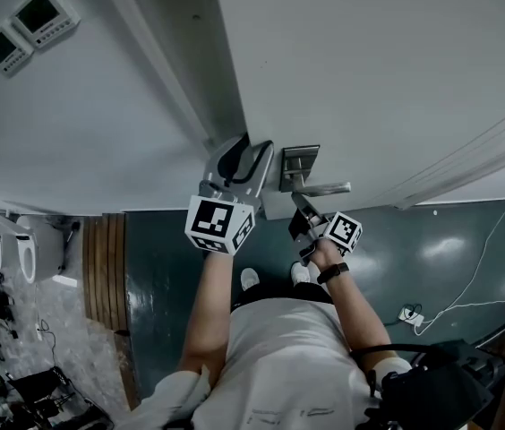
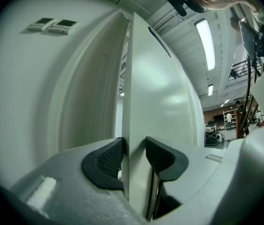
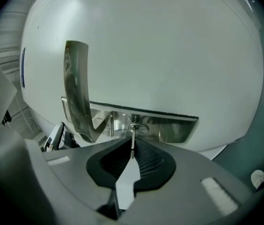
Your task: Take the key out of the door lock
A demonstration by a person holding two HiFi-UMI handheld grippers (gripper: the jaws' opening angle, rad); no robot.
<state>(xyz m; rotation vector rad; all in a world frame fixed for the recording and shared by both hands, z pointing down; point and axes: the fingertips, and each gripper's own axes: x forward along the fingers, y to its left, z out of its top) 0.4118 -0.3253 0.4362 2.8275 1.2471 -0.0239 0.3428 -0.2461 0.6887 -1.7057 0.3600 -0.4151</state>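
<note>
A thin metal key (image 3: 132, 143) sticks out of the lock cylinder (image 3: 138, 128) in the steel plate (image 3: 174, 129) on the white door (image 1: 369, 70). My right gripper (image 3: 132, 148) points level at the lock, its black pads (image 3: 150, 161) shut on the key's head. The lever handle (image 3: 76, 88) sits just left of the lock. In the head view the right gripper (image 1: 300, 208) is right under the handle (image 1: 322, 188). My left gripper (image 2: 134, 149) clamps the door's edge (image 2: 134, 102), one pad (image 2: 108, 158) on each face. The left gripper (image 1: 237, 161) is left of the plate.
The door frame (image 1: 167, 70) and a wall with two small control panels (image 1: 33, 21) lie left of the door. Below are a dark green floor (image 1: 440, 258), wooden slats (image 1: 105, 267), and a white cable with a socket (image 1: 409, 314). The person's arms and torso fill the lower middle.
</note>
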